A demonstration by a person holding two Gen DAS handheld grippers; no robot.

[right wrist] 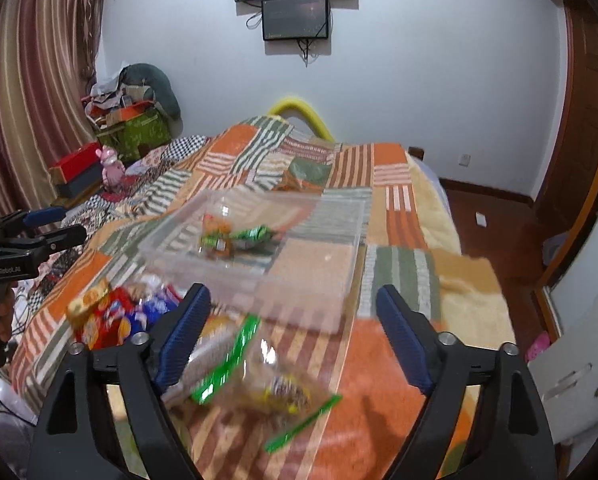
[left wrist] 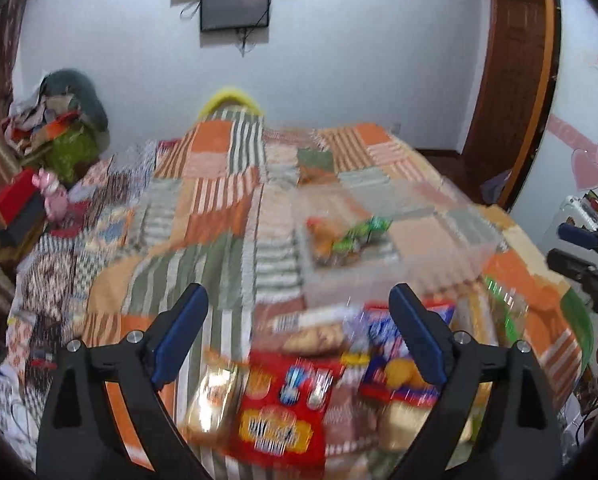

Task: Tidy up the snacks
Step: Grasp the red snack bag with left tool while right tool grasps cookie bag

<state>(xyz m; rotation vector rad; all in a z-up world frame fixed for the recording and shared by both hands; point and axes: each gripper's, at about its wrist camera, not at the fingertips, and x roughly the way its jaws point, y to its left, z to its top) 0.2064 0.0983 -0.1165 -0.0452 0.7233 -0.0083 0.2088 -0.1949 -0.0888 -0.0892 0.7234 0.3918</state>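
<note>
A clear plastic bin (right wrist: 339,264) sits on the patchwork bedspread and holds a green and orange snack packet (right wrist: 235,238); the bin also shows in the left wrist view (left wrist: 439,268). My left gripper (left wrist: 299,324) is open above a pile of snack packs, with a red pack (left wrist: 283,408) and a blue-and-red biscuit pack (left wrist: 395,372) between its fingers. My right gripper (right wrist: 293,320) is open above a clear bag with green trim (right wrist: 259,380). The left gripper shows at the left edge of the right wrist view (right wrist: 39,232).
The bedspread (right wrist: 399,208) covers the whole bed. Boxes, a green bag and a pink toy (right wrist: 113,170) stand at the far left by the curtain. A wall screen (right wrist: 295,16) hangs behind the bed. Wooden floor and a door (right wrist: 579,152) lie on the right.
</note>
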